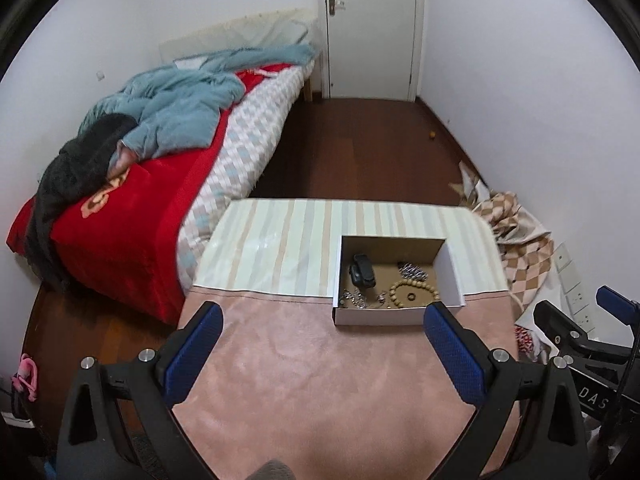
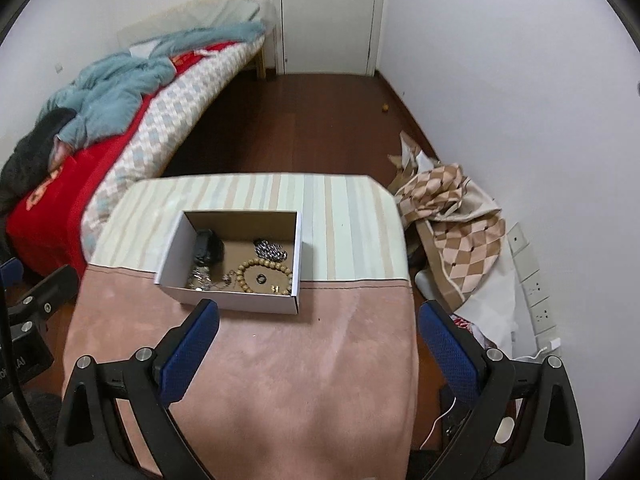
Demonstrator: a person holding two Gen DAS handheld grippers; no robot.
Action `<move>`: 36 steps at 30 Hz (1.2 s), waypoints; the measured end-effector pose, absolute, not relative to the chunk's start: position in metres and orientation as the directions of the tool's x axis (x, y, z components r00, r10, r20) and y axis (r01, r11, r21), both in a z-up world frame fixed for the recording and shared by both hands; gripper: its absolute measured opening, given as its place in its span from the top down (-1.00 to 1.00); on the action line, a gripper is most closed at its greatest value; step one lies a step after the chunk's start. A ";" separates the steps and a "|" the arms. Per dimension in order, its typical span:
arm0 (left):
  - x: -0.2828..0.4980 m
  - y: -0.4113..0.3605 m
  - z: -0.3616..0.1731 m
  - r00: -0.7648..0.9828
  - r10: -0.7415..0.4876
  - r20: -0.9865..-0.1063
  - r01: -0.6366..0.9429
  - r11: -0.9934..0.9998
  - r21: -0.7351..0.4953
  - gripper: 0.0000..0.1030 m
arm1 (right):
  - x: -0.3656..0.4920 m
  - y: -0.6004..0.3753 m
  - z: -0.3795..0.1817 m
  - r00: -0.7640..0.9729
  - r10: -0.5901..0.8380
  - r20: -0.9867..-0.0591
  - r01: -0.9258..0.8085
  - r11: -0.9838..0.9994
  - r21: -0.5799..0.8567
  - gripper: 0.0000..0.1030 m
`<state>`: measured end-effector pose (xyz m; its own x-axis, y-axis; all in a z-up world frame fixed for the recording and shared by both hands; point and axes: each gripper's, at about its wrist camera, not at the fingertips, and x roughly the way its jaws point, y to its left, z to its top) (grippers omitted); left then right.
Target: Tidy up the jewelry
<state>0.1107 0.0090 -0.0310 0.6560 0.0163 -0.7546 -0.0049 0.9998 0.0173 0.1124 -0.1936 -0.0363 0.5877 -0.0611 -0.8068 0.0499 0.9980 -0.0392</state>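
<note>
Both blue-padded grippers, left gripper and right gripper, gape wide, empty, above open white cardboard box holding wooden bead bracelet, tangled silver chains; careless grab risks snagging chains.

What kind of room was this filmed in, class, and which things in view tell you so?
Most likely a bedroom in a home. A bed with a red blanket and rumpled blue bedding stands against the wall, a closed door is at the far end, and the floor is dark wood.
</note>
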 end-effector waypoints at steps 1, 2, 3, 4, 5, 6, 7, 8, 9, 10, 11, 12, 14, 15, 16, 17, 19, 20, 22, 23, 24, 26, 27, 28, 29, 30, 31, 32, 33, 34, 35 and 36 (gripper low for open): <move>0.104 0.009 -0.024 0.666 0.014 -0.746 -0.004 1.000 0.016 -1.00 | 0.103 -0.194 -0.025 0.603 -0.060 -0.795 0.051 0.998 -0.036 -0.96; 0.099 0.009 -0.018 0.674 0.014 -0.739 -0.004 1.000 0.015 -1.00 | 0.097 -0.194 -0.018 0.613 -0.060 -0.788 0.052 0.998 -0.035 -0.96; 0.093 0.009 -0.012 0.682 0.014 -0.732 -0.003 1.000 0.016 -1.00 | 0.089 -0.194 -0.010 0.626 -0.059 -0.778 0.053 0.998 -0.033 -0.96; 0.087 0.008 -0.005 0.691 0.014 -0.722 -0.002 1.000 0.017 -1.00 | 0.080 -0.195 0.001 0.642 -0.062 -0.764 0.055 0.998 -0.035 -0.96; 0.083 0.008 -0.001 0.696 0.013 -0.717 -0.001 1.000 0.017 -1.00 | 0.074 -0.194 0.008 0.651 -0.066 -0.756 0.057 0.998 -0.038 -0.96; 0.077 0.008 0.006 0.703 0.009 -0.711 0.002 1.000 0.015 -1.00 | 0.066 -0.195 0.017 0.663 -0.068 -0.746 0.057 0.998 -0.040 -0.96; 0.072 0.007 0.011 0.708 0.006 -0.706 0.005 1.000 0.013 -1.00 | 0.059 -0.195 0.025 0.673 -0.067 -0.736 0.058 0.998 -0.038 -0.96; 0.066 0.006 0.016 0.715 0.002 -0.699 0.009 1.000 0.012 -1.00 | 0.054 -0.195 0.030 0.680 -0.066 -0.730 0.059 0.998 -0.035 -0.96; 0.061 0.006 0.021 0.720 0.000 -0.694 0.012 1.000 0.011 -1.00 | 0.047 -0.196 0.037 0.688 -0.065 -0.723 0.059 0.998 -0.033 -0.96; 0.056 0.005 0.024 0.723 -0.001 -0.691 0.012 1.000 0.011 -1.00 | 0.041 -0.198 0.044 0.696 -0.067 -0.715 0.063 0.997 -0.032 -0.96; 0.052 0.005 0.028 0.724 -0.003 -0.689 0.012 1.000 0.009 -1.00 | 0.036 -0.199 0.049 0.701 -0.069 -0.710 0.067 0.997 -0.031 -0.96; 0.047 0.006 0.032 0.723 -0.006 -0.691 0.012 1.000 0.003 -1.00 | 0.029 -0.200 0.056 0.708 -0.069 -0.703 0.070 0.997 -0.027 -0.96; 0.039 0.006 0.037 0.725 -0.014 -0.689 0.012 1.000 -0.008 -1.00 | 0.019 -0.201 0.066 0.719 -0.070 -0.691 0.075 0.997 -0.024 -0.97; 0.036 0.005 0.040 0.725 -0.011 -0.689 0.009 1.000 -0.007 -1.00 | 0.012 -0.201 0.073 0.727 -0.072 -0.682 0.074 0.997 -0.026 -0.97; 0.033 0.005 0.042 0.726 -0.012 -0.688 0.009 1.000 -0.009 -1.00 | 0.007 -0.200 0.078 0.734 -0.073 -0.675 0.072 0.997 -0.030 -0.97; 0.030 0.006 0.045 0.726 -0.016 -0.687 0.009 1.000 -0.014 -1.00 | 0.002 -0.200 0.082 0.739 -0.075 -0.669 0.072 0.997 -0.033 -0.97; 0.025 0.006 0.048 0.724 -0.014 -0.690 0.005 1.000 -0.016 -1.00 | -0.009 -0.199 0.092 0.751 -0.070 -0.657 0.067 0.997 -0.031 -0.98; 0.023 0.007 0.049 0.722 -0.017 -0.691 0.004 1.000 -0.021 -1.00 | -0.012 -0.198 0.095 0.753 -0.068 -0.655 0.064 0.997 -0.030 -0.98; 0.018 0.007 0.052 0.723 -0.021 -0.690 0.003 1.000 -0.028 -1.00 | -0.019 -0.197 0.101 0.758 -0.060 -0.650 0.059 0.998 -0.024 -0.98; 0.016 0.008 0.053 0.724 -0.021 -0.690 0.003 1.000 -0.027 -1.00 | -0.022 -0.196 0.104 0.760 -0.059 -0.647 0.057 0.998 -0.024 -0.98; 0.014 0.009 0.054 0.725 -0.022 -0.688 0.001 1.000 -0.030 -1.00 | -0.025 -0.196 0.106 0.762 -0.056 -0.645 0.054 0.998 -0.024 -0.98; 0.013 0.009 0.055 0.724 -0.023 -0.690 -0.001 0.999 -0.035 -1.00 | -0.028 -0.195 0.109 0.761 -0.052 -0.646 0.049 0.999 -0.023 -0.98; 0.013 0.009 0.054 0.721 -0.025 -0.693 -0.001 0.999 -0.037 -1.00 | -0.028 -0.195 0.110 0.760 -0.048 -0.648 0.046 0.999 -0.020 -0.99; 0.014 0.009 0.053 0.719 -0.023 -0.695 -0.003 0.999 -0.036 -1.00 | -0.029 -0.195 0.111 0.759 -0.045 -0.649 0.045 0.999 -0.017 -0.99; 0.016 0.008 0.053 0.717 -0.022 -0.697 -0.004 0.999 -0.036 -1.00 | -0.028 -0.196 0.111 0.758 -0.046 -0.651 0.045 0.999 -0.018 -0.99; 0.018 0.008 0.052 0.714 -0.022 -0.700 -0.006 0.999 -0.037 -1.00 | -0.027 -0.196 0.110 0.756 -0.048 -0.652 0.045 0.999 -0.021 -0.99; 0.021 0.008 0.050 0.710 -0.020 -0.704 -0.010 0.999 -0.039 -1.00 | -0.024 -0.196 0.110 0.754 -0.049 -0.655 0.046 0.999 -0.021 -0.99; 0.023 0.008 0.050 0.707 -0.020 -0.707 -0.013 0.999 -0.042 -1.00 | -0.020 -0.196 0.108 0.751 -0.050 -0.658 0.047 0.999 -0.022 -0.99; 0.027 0.008 0.049 0.703 -0.023 -0.711 -0.012 0.999 -0.044 -1.00 | -0.016 -0.196 0.107 0.746 -0.050 -0.663 0.047 0.999 -0.023 -0.99; 0.032 0.007 0.047 0.697 -0.026 -0.716 -0.009 0.999 -0.045 -1.00 | -0.012 -0.196 0.105 0.743 -0.052 -0.667 0.048 0.999 -0.024 -0.99; 0.035 0.006 0.046 0.693 -0.028 -0.720 -0.009 0.999 -0.047 -1.00 | -0.008 -0.196 0.103 0.740 -0.054 -0.671 0.049 0.998 -0.026 -0.99; 0.039 0.006 0.045 0.692 -0.028 -0.721 -0.010 0.999 -0.048 -1.00 | -0.004 -0.196 0.101 0.737 -0.056 -0.674 0.051 0.998 -0.027 -0.99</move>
<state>0.0393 0.0060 0.0445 0.6921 -0.0279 -0.7212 -0.0100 0.9988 -0.0482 -0.0037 -0.1965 0.1010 0.7366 -0.0559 -0.6740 0.0508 0.9983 -0.0273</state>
